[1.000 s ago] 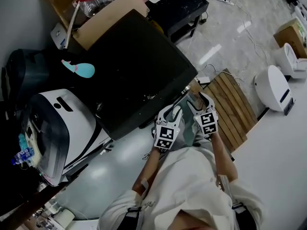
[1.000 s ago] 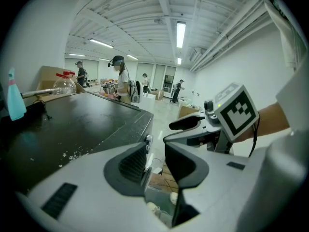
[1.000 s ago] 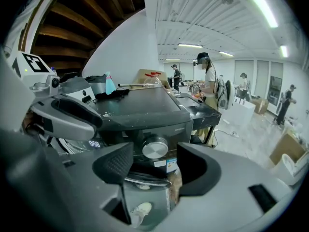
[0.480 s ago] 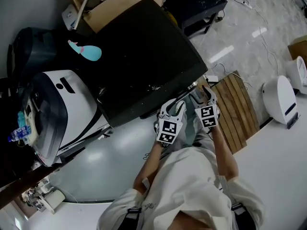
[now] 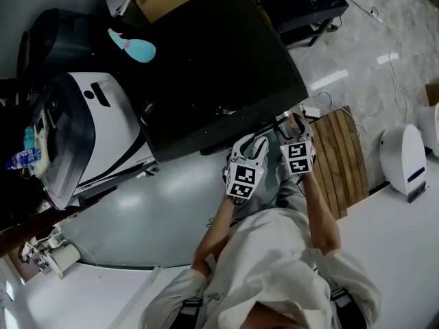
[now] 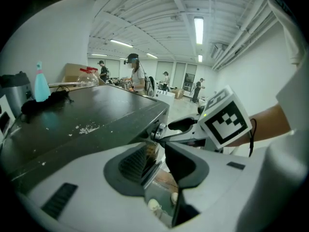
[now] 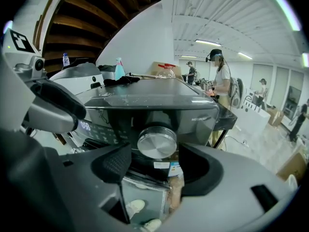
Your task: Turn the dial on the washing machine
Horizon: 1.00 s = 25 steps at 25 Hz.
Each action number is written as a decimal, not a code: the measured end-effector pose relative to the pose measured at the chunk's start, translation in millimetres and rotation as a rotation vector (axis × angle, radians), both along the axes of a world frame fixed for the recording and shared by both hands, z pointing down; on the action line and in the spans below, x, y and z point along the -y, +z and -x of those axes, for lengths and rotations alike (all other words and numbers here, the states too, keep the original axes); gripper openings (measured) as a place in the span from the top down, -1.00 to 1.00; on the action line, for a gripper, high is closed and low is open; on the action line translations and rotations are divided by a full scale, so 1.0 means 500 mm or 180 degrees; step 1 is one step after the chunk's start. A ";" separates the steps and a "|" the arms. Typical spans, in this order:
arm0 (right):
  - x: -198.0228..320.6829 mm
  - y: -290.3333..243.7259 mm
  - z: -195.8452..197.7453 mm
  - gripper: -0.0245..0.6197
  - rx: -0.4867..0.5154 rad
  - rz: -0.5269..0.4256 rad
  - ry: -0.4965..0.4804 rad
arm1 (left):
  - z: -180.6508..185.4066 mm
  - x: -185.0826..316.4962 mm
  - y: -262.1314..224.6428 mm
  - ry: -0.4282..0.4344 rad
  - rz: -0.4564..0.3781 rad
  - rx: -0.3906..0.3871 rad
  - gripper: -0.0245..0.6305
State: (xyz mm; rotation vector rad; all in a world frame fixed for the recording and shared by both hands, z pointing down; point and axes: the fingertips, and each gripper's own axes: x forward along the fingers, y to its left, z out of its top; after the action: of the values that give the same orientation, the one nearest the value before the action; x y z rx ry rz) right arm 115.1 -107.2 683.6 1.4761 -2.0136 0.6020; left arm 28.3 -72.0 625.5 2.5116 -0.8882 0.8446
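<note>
At the front edge of the washing machine (image 5: pixel 206 81), near its right corner: the round metal dial (image 7: pixel 157 142), lined up between the spread jaws of the right gripper (image 7: pixel 154 168), seemingly not gripped yet. Left gripper (image 6: pixel 159 164) just beside, jaws a little apart, holding nothing. Approach step, by judgement. Next: move forward, close evenly on the dial's rim, then twist.

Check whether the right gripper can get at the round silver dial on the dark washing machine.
Probably yes. The right gripper has its jaws apart, and the round silver dial of the dark washing machine sits straight ahead of the gap, unobstructed. The left gripper is off to the side.
</note>
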 end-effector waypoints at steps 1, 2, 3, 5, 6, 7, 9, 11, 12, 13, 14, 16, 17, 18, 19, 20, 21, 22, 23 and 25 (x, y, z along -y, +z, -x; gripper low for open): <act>0.003 0.004 0.000 -0.03 -0.0005 0.0005 0.0000 | 0.003 -0.001 0.000 -0.0029 -0.0001 0.0006 0.53; 0.006 0.007 -0.001 -0.02 -0.0007 0.0012 0.0004 | 0.006 -0.002 0.001 -0.0055 0.0001 0.0013 0.53; 0.008 0.011 -0.003 -0.02 -0.0003 0.0016 0.0011 | 0.008 -0.004 0.001 -0.0078 0.0006 0.0020 0.53; 0.014 0.014 -0.005 -0.02 0.0021 0.0009 0.0029 | 0.012 -0.006 0.002 -0.0114 0.0009 0.0026 0.53; 0.016 0.014 -0.006 -0.02 0.0033 0.0000 0.0033 | 0.014 -0.008 0.003 -0.0131 0.0010 0.0029 0.53; 0.019 0.013 -0.006 0.01 0.0040 -0.0009 0.0030 | 0.016 -0.010 0.004 -0.0148 0.0013 0.0034 0.53; 0.022 0.011 -0.004 0.05 0.0053 -0.0018 0.0005 | 0.021 -0.012 0.005 -0.0181 0.0019 0.0045 0.53; 0.023 0.011 -0.001 0.09 0.0073 -0.0019 -0.0007 | 0.025 -0.014 0.007 -0.0206 0.0022 0.0053 0.53; 0.022 0.011 0.000 0.09 0.0090 -0.0018 -0.0002 | 0.027 -0.015 0.009 -0.0216 0.0025 0.0057 0.53; 0.021 0.012 0.000 0.09 0.0112 -0.0019 0.0006 | 0.028 -0.016 0.010 -0.0223 0.0024 0.0060 0.53; 0.022 0.012 0.000 0.09 0.0136 -0.0022 0.0014 | 0.028 -0.017 0.011 -0.0228 0.0022 0.0063 0.53; 0.022 0.013 -0.001 0.09 0.0177 -0.0026 0.0019 | 0.028 -0.017 0.012 -0.0237 0.0021 0.0069 0.53; 0.022 0.013 -0.001 0.09 0.0194 -0.0024 0.0017 | 0.028 -0.017 0.012 -0.0239 0.0022 0.0071 0.53; 0.022 0.013 -0.001 0.09 0.0214 -0.0020 0.0019 | 0.027 -0.018 0.012 -0.0241 0.0022 0.0070 0.53; 0.021 0.013 -0.001 0.09 0.0236 -0.0011 0.0027 | 0.025 -0.018 0.011 -0.0241 0.0019 0.0066 0.53; 0.019 0.014 -0.001 0.09 0.0260 0.0002 0.0038 | 0.024 -0.019 0.011 -0.0239 0.0014 0.0060 0.53; 0.018 0.015 -0.001 0.09 0.0283 0.0012 0.0048 | 0.022 -0.020 0.011 -0.0237 0.0014 0.0057 0.53; 0.018 0.014 -0.002 0.09 0.0303 0.0011 0.0052 | 0.021 -0.021 0.012 -0.0235 0.0019 0.0060 0.53; 0.019 0.014 -0.002 0.09 0.0323 0.0008 0.0055 | 0.020 -0.021 0.013 -0.0235 0.0025 0.0064 0.53; 0.019 0.015 -0.003 0.09 0.0374 0.0019 0.0069 | 0.017 -0.021 0.013 -0.0235 0.0034 0.0070 0.53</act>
State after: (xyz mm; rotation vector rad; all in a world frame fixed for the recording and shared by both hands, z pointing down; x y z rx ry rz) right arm 116.6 -116.8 691.2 1.4921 -2.0846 0.7186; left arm 19.8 -61.4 632.2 2.4489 -0.9744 0.8526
